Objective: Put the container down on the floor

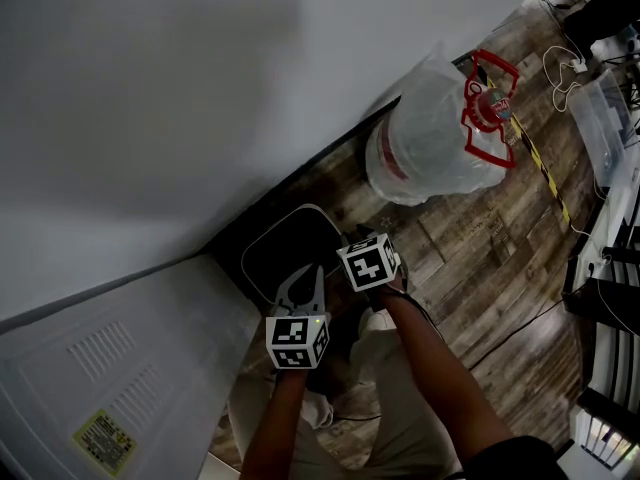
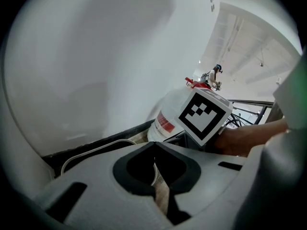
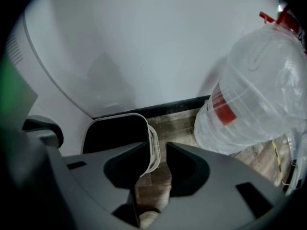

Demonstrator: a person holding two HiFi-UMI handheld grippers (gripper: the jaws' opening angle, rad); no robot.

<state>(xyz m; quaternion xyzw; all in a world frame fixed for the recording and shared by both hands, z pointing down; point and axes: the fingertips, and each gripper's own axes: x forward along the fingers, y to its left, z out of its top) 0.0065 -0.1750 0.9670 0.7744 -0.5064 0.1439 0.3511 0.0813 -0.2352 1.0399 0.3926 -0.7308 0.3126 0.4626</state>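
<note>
The container (image 1: pixel 285 250) sits on the wood floor (image 1: pixel 470 253) with its far edge against the wall (image 1: pixel 150 88), hemmed by a white appliance (image 1: pixel 120 368) on one side and, across a strip of bare floor, a wrapped water jug (image 1: pixel 425 138) on the other. The left gripper (image 2: pixel 153 150) is closed to a thin slit with the container's near rim pinched in it, while the right gripper (image 3: pixel 156 150) stands partly open, the container's side corner lying loose in the gap against one jaw
</note>
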